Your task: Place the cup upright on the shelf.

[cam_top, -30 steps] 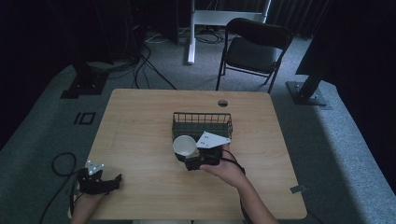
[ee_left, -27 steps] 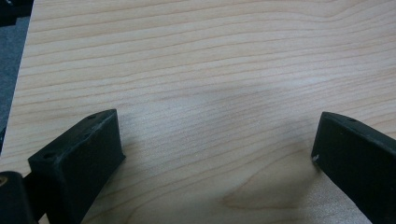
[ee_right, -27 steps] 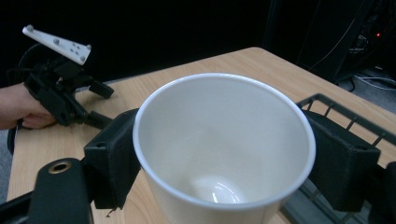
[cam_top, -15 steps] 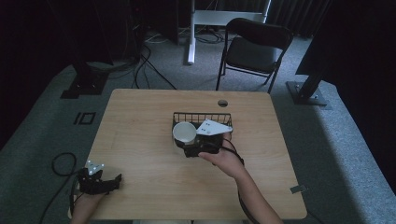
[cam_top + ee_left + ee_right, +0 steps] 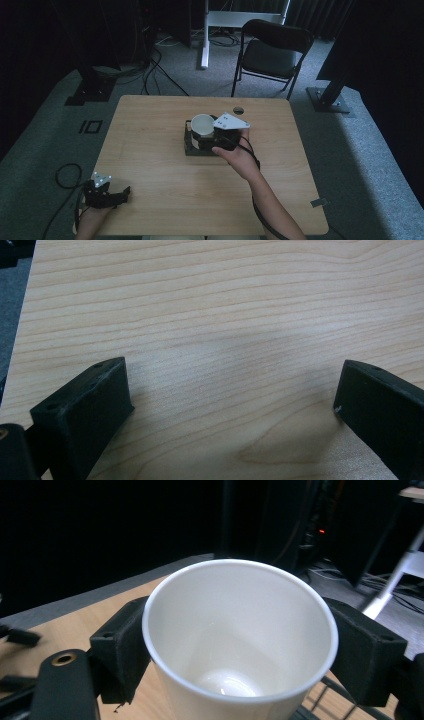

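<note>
An empty white paper cup [image 5: 201,126] [image 5: 240,645] is held upright in my right gripper [image 5: 206,135] [image 5: 240,650], whose black jaws press on both its sides. The cup hangs over the left part of a dark wire basket [image 5: 191,148] near the middle of the wooden table [image 5: 150,150]. My left gripper [image 5: 112,196] [image 5: 230,400] rests low at the table's front left corner, its jaws wide apart with bare wood between them.
A round hole [image 5: 238,110] sits in the tabletop behind the basket. A folding chair [image 5: 270,55] and a white desk leg [image 5: 205,35] stand beyond the far edge. Cables [image 5: 65,175] trail on the floor at left.
My right gripper has carried the cup away from me, from in front of the basket to above its left part. The left gripper has stayed put.
</note>
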`<state>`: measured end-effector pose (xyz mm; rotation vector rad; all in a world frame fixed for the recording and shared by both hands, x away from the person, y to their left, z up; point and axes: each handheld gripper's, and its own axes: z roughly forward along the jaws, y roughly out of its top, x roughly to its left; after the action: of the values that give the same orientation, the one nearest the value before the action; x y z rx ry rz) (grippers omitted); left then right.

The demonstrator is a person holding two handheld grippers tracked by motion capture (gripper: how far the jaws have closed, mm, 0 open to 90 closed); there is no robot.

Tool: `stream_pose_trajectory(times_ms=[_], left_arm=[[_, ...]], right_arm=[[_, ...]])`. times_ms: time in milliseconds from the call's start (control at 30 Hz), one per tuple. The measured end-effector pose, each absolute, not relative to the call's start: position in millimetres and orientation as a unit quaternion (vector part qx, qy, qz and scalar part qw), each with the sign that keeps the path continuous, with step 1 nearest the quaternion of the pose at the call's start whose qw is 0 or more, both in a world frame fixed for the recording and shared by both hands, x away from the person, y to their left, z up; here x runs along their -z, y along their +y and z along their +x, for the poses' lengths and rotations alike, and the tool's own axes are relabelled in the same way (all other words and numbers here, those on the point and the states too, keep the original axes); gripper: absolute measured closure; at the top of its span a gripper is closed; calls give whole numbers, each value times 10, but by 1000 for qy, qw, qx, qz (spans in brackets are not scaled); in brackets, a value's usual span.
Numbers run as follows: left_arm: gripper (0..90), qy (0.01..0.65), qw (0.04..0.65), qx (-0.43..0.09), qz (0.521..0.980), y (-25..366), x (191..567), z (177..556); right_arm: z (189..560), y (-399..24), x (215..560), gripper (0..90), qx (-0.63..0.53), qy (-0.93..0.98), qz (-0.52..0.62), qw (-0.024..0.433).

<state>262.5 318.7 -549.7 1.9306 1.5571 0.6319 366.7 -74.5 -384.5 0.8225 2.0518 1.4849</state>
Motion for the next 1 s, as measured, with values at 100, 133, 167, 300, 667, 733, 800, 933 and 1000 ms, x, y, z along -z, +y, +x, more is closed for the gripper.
stream_pose_trajectory(times_ms=[100,133,167,300,667,733,800,933,1000], left_arm=[[19,583,287,-237,722,3187,5498,2625],[19,583,287,-237,723,3188,5497,2625],[19,583,287,-237,723,3187,5497,2625],[19,583,287,-237,723,3188,5497,2625],[19,583,287,-236,723,3187,5497,2625],[19,583,287,-236,723,3187,5497,2625],[19,583,287,-236,722,3187,5497,2625],[19,583,287,-236,722,3187,5497,2625],[19,583,287,-236,723,3187,5497,2625]], right_arm=[[3723,-769,3850,193,-535,742,319,247],[3752,-787,3858,193,-533,738,328,252],[3773,-800,3865,193,-532,736,334,255],[3856,-836,3886,193,-524,732,347,262],[4140,-889,3991,193,-505,724,385,269],[4192,-887,4030,193,-503,722,393,266],[4223,-878,4065,193,-499,723,397,266],[4265,-854,4153,193,-494,724,405,259],[4281,-849,4187,193,-492,725,409,256]])
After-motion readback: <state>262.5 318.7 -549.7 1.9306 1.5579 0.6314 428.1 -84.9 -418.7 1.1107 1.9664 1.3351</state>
